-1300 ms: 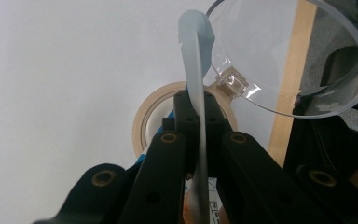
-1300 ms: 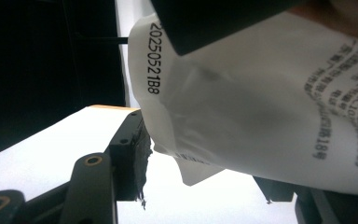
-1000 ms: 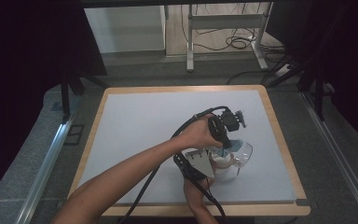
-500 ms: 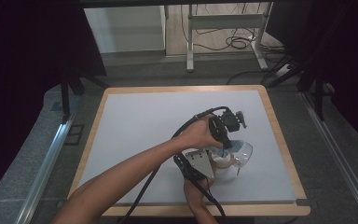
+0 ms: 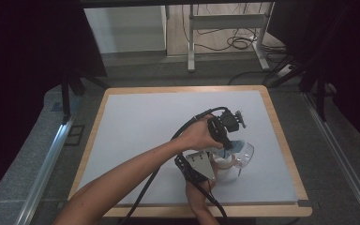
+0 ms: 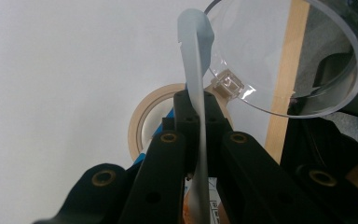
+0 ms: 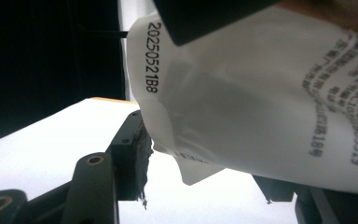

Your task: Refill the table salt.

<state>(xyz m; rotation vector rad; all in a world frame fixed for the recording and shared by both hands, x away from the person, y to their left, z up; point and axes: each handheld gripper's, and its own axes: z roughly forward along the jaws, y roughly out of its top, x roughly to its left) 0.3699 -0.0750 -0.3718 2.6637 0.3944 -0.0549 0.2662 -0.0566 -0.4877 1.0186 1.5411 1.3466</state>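
Left gripper (image 6: 196,100) has its fingers clenched on a thin, pale blue strip (image 6: 195,51), held edge-on beside the rim of a clear plastic cup (image 6: 317,56), with a roll of tape (image 6: 140,123) lying on the bench (image 5: 136,131) just behind. Right gripper (image 5: 199,166) sits at the near side of the cup; a white printed packet (image 7: 261,107) lies between its fingers, though whether they pinch it I cannot tell. My read: steady the cup low, keep the strip upright, and guide its tip over the rim without bending it or tipping the cup.
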